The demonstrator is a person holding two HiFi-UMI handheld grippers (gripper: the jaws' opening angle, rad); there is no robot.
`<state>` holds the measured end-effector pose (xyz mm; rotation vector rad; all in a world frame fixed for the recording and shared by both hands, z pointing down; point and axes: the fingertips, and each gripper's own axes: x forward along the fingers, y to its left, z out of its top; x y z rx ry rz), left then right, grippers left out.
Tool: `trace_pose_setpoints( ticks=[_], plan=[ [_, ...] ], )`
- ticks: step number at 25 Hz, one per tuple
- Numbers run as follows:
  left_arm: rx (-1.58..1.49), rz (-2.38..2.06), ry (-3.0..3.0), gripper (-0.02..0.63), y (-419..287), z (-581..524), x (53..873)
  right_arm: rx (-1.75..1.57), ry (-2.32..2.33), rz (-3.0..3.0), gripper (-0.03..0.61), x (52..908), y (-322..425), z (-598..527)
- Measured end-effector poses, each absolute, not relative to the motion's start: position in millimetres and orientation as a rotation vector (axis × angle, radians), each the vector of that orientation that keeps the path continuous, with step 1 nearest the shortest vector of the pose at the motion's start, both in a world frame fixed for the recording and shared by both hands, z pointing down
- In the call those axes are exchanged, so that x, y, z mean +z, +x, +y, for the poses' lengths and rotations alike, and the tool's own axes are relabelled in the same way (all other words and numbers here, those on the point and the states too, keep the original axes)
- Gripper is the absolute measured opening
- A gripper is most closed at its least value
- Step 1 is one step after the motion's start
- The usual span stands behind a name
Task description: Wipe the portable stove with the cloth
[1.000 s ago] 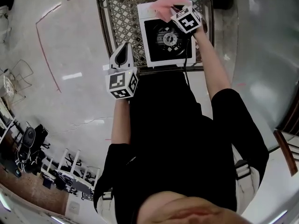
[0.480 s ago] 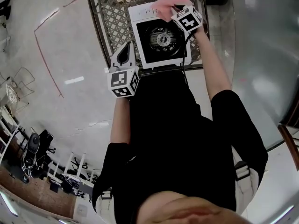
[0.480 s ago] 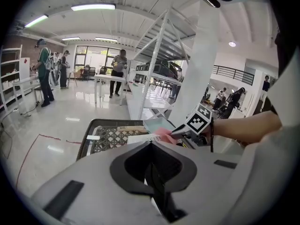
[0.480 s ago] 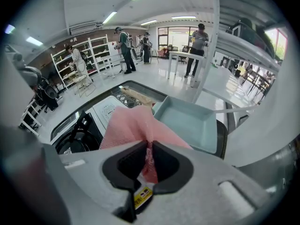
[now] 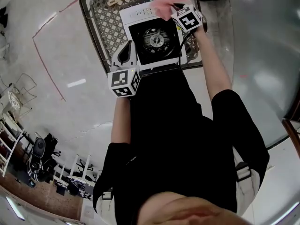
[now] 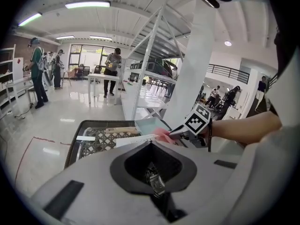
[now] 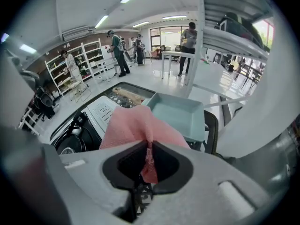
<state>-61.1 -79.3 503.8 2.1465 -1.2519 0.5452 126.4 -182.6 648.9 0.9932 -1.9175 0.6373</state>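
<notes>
**A:** What are the two tools doing?

**B:** The right hand-held gripper (image 7: 149, 146) has its jaws pinched on a fold of the soft pink cloth (image 7: 136, 123). The cloth fans out ahead of it at the far right corner of the white square portable stove (image 5: 152, 37). The left hand-held gripper (image 6: 151, 143) has its jaws pressed together on nothing, just by the stove's near left corner.

**A:** And where is the stove?

**B:** Mid-way along the dark lattice metal desk (image 5: 104, 18), with a pale blue shallow tray (image 7: 180, 112) just beyond it at the desk's far edge.

**A:** How far along is the wipe?

**B:** Early, I'd judge. The cloth is in hand and at one corner, while the black burner well (image 5: 154, 39) and the near and left sides look yet to be covered. I cannot tell whether the cloth presses on the surface.
</notes>
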Motion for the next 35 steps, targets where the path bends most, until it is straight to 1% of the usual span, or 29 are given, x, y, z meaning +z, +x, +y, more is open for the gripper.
trace_pose_setpoints(
  ticks=[4, 14, 21, 24, 27, 35],
  plan=[
    [0.555, -1.248, 2.15, -0.001, -53, -81, 506, 0.717, 1.039, -1.945, 0.035, 652, 132, -181],
    [0.563, -1.264, 2.146, 0.0, -41, -80, 502, 0.699, 1.037, -1.951, 0.029, 653, 137, -183],
    [0.552, -1.315, 2.125, 0.0, -57, -67, 491, 0.656, 1.037, -2.0, 0.023, 632, 124, -181],
    [0.54, -1.35, 2.098, 0.0, -62, -69, 491, 0.659, 1.026, -2.073, 0.023, 605, 107, -187],
    [0.525, -1.379, 2.075, 0.0, -71, -67, 493, 0.593, 0.982, -2.143, 0.023, 580, 80, -187],
    [0.476, -1.453, 2.021, 0.0, -116, -43, 494, 0.452, 0.752, -2.279, 0.023, 551, -32, -144]
  ],
)
